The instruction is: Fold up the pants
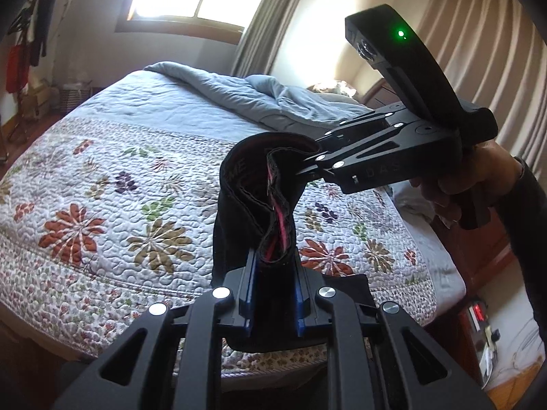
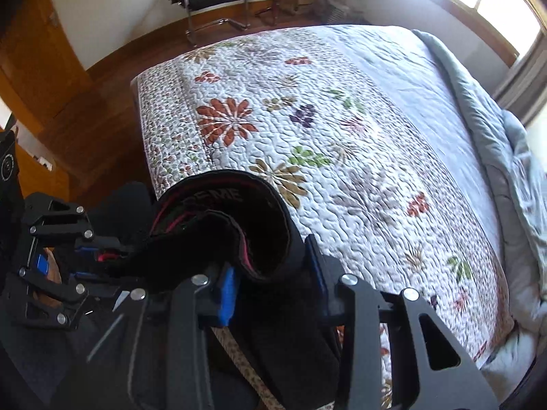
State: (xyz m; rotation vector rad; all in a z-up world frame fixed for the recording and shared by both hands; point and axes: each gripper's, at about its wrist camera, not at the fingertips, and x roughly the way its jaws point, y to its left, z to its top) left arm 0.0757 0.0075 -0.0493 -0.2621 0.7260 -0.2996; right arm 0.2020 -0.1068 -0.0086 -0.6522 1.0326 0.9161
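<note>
The left tool point(image 1: 273, 273) and the right tool point(image 2: 273, 273) both hang over the near edge of the bed point(image 1: 102, 136), holding the black pants point(image 1: 259, 198) up in the air between them. The flowered quilt point(image 2: 342, 136) lies flat below, and a grey blanket point(image 1: 239, 92) is bunched further up the bed.

The pants are gripped only at the waistband point(image 2: 222, 191), which curls into a loose loop between the two tools instead of stretching straight. As I judge it, that slack is the main risk: if the tools are not drawn apart before lowering, the cloth may land twisted or bunched, and the legs hanging off the bed's edge could drag the pants down.

Each tool is nearly closed, its blue pads point(image 2: 227, 294) clamped on a thick fold of the waistband, with dark cloth filling the narrow gap between the fingers.
</note>
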